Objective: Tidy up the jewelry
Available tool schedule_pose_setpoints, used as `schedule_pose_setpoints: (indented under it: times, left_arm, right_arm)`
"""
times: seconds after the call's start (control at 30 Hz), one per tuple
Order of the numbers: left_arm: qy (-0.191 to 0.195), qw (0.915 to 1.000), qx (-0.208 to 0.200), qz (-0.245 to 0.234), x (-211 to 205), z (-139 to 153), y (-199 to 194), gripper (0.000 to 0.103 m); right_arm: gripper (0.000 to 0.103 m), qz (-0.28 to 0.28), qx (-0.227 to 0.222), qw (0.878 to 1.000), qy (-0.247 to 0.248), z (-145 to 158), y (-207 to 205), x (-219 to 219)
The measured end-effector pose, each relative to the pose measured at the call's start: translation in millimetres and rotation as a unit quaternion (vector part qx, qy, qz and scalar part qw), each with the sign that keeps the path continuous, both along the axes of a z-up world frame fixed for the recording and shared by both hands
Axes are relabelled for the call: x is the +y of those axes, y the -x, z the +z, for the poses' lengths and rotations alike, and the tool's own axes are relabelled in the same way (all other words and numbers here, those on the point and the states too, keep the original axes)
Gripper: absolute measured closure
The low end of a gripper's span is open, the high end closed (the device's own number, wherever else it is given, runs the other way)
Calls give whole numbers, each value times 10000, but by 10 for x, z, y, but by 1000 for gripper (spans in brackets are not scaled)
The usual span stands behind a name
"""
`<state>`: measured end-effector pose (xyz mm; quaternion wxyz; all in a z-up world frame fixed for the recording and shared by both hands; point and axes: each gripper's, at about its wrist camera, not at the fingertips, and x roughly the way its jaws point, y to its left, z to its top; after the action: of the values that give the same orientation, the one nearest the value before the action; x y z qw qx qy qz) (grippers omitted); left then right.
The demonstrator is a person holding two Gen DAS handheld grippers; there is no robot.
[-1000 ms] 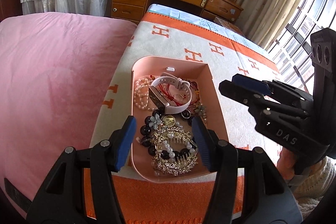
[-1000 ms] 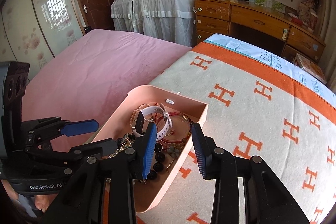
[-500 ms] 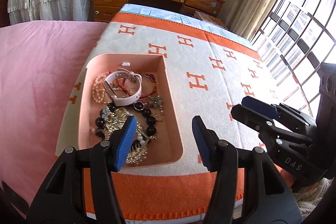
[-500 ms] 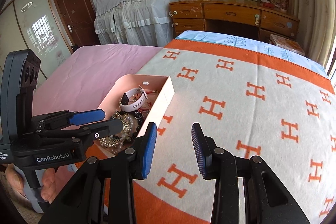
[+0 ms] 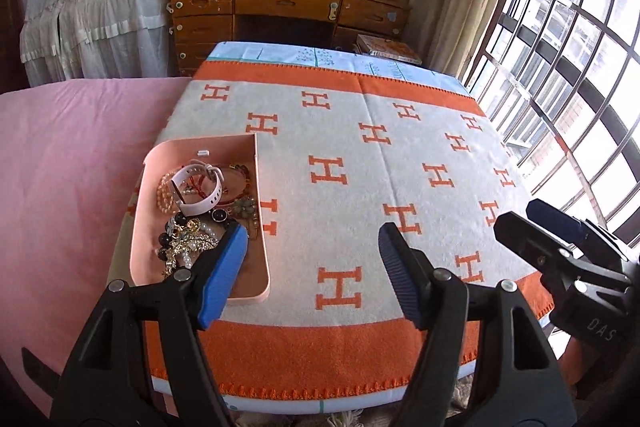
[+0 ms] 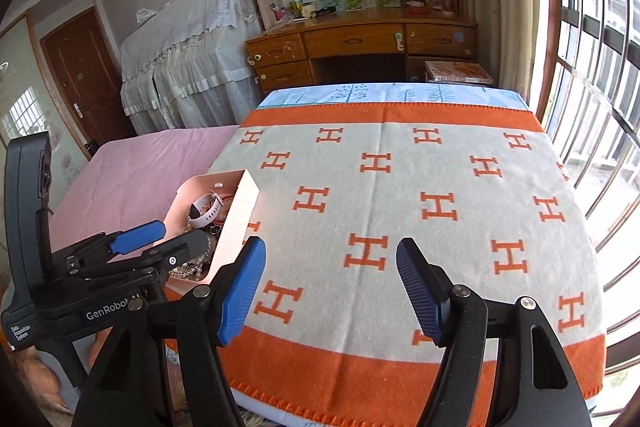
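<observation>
Two grippers [image 5: 312,275], one jewelry tray [image 5: 260,227]

The left tool [image 6: 132,239] carried "GenRobot.AI" in white on its black body, with a small white label lower down too tiny to read. The right tool [image 5: 552,227] bore "DAS". Orange "H" letters repeated across the blanket [image 5: 360,155].

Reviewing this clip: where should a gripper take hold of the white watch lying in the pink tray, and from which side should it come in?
Probably the arched band of the white watch, taken from above. The strap stands up as a loop over the tangled beads, giving two thin sides to pinch, and the pink tray walls block a sideways approach. The left gripper, jaws opening and empty, is nearer than the right gripper, also opening and empty.
</observation>
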<state>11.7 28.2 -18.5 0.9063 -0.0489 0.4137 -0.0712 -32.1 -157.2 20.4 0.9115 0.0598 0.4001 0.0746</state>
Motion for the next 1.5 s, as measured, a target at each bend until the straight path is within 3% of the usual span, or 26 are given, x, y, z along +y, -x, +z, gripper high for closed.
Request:
schedule_pose_setpoints:
  times: [0.13,0.3,0.77,1.5]
  left_arm:
    - [-107,9992,-389,-55,-164,217,183,34]
    - [-385,9975,-596,-1,-358,309,366,32]
    - [-577,9963,-619,162,-461,326,486,32]
    - [-662,9959,-598,178,-509,322,426,32]
  right_arm:
    - [32,-151,-223,9996,-9,207,205,-87]
    - [21,-346,-607,9974,166,380,475,-111]
    - [21,-485,-717,9961,162,461,778,-135]
    - [21,-571,-719,9957,146,438,718,-213]
